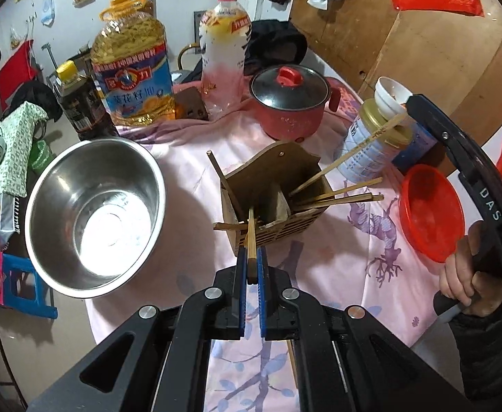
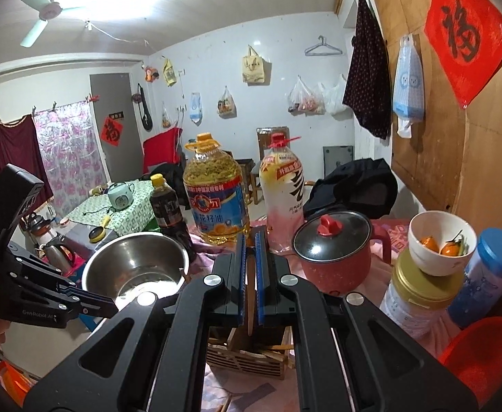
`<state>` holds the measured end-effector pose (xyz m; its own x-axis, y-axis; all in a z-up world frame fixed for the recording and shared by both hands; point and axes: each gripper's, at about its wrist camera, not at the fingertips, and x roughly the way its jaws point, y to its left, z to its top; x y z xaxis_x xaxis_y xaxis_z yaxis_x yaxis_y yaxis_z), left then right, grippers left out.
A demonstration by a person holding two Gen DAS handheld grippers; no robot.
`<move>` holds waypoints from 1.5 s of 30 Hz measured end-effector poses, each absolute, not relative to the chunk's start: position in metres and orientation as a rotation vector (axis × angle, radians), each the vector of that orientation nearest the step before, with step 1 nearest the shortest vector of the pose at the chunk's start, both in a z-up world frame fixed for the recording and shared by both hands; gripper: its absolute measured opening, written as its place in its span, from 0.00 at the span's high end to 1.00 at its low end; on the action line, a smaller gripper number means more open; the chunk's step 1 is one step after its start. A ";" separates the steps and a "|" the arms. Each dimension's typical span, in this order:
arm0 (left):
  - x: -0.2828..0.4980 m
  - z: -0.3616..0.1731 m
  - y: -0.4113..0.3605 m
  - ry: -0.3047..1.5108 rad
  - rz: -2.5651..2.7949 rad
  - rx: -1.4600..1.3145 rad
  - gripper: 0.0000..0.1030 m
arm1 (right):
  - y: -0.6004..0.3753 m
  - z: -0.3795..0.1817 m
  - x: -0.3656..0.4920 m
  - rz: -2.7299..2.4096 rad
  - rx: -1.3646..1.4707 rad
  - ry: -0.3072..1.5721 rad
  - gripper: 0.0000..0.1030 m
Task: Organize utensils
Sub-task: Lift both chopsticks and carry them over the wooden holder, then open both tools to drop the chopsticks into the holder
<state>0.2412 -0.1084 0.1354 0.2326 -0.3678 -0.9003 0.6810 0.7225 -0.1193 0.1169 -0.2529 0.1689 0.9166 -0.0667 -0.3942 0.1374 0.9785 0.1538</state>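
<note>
Left gripper (image 1: 252, 261) pinches a chopstick (image 1: 251, 237) over the wooden holder (image 1: 278, 206). Right gripper (image 2: 251, 240), above that holder, clamps another chopstick (image 2: 251, 295).

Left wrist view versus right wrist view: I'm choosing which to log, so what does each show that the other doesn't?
Only the left wrist view shows the chopstick gripped by the left gripper, other chopsticks leaning out of the wooden holder, and the person's right hand. Only the right wrist view shows the ceiling fan and the fruit inside the white bowl. Both share the steel bowl, oil bottle and red pot.
</note>
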 end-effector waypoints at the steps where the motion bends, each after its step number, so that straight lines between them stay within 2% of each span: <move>1: 0.243 0.132 -0.111 1.128 -0.740 0.329 0.94 | -0.254 0.163 0.122 -0.105 0.187 0.410 0.94; 4: 0.248 0.123 -0.122 1.128 -0.755 0.335 0.94 | -0.253 0.140 0.138 -0.098 0.173 0.481 0.92; 5: 0.250 0.120 -0.125 1.123 -0.746 0.332 0.91 | -0.253 0.131 0.145 -0.105 0.172 0.527 0.91; 6: 0.252 0.118 -0.128 1.125 -0.742 0.324 0.81 | -0.255 0.123 0.148 -0.107 0.194 0.551 0.90; 8: 0.255 0.116 -0.131 1.117 -0.735 0.309 0.72 | -0.257 0.121 0.145 -0.098 0.218 0.543 0.90; 11: 0.259 0.117 -0.134 1.102 -0.724 0.301 0.71 | -0.256 0.127 0.139 -0.111 0.188 0.520 0.90; 21: 0.248 0.124 -0.116 1.044 -0.658 0.287 0.49 | -0.250 0.131 0.119 -0.122 0.193 0.521 0.87; 33: 0.221 0.131 -0.079 1.002 -0.591 0.264 0.36 | -0.225 0.141 0.078 -0.127 0.172 0.494 0.75; 43: 0.200 0.112 -0.052 1.015 -0.524 0.232 0.34 | -0.211 0.136 0.050 -0.135 0.180 0.498 0.65; 45: 0.197 0.107 -0.047 1.014 -0.505 0.235 0.30 | -0.209 0.134 0.046 -0.136 0.183 0.502 0.64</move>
